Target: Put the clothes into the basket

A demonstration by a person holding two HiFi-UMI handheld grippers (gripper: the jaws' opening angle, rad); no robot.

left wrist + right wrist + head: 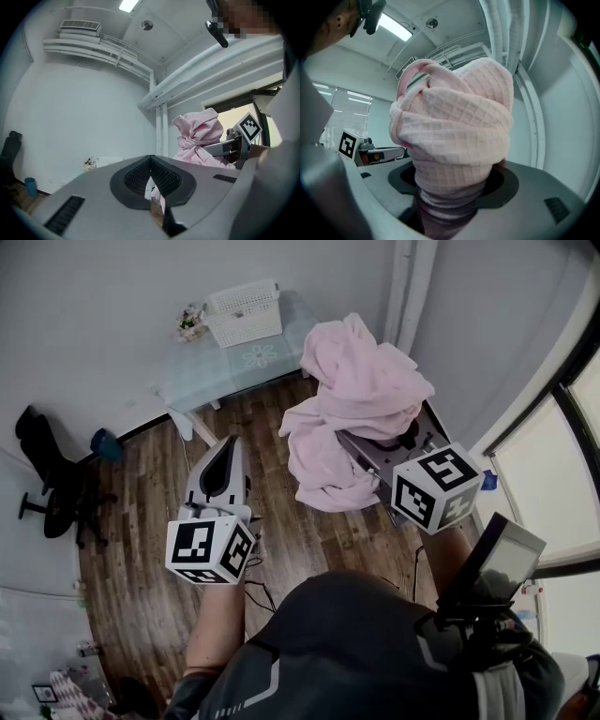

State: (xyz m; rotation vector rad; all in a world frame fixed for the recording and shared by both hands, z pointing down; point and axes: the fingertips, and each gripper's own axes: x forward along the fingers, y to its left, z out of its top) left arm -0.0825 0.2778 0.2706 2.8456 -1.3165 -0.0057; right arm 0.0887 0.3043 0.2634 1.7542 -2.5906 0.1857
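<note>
The right gripper (452, 190) is clamped on one pink cloth (361, 390), its jaws held wide by the bundled fabric, at the frame's middle right in the head view. The left gripper (230, 444) has its jaws together, with nothing between them. Only the head view shows the single white basket (244, 313) on the table (202, 376) at upper centre, well apart from the cloth. Only the right gripper view shows the cloth's waffle weave.

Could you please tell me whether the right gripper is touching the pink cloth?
Touching. In the right gripper view, the right gripper has its jaws closed on the pink cloth, which bulges out above them.
</note>
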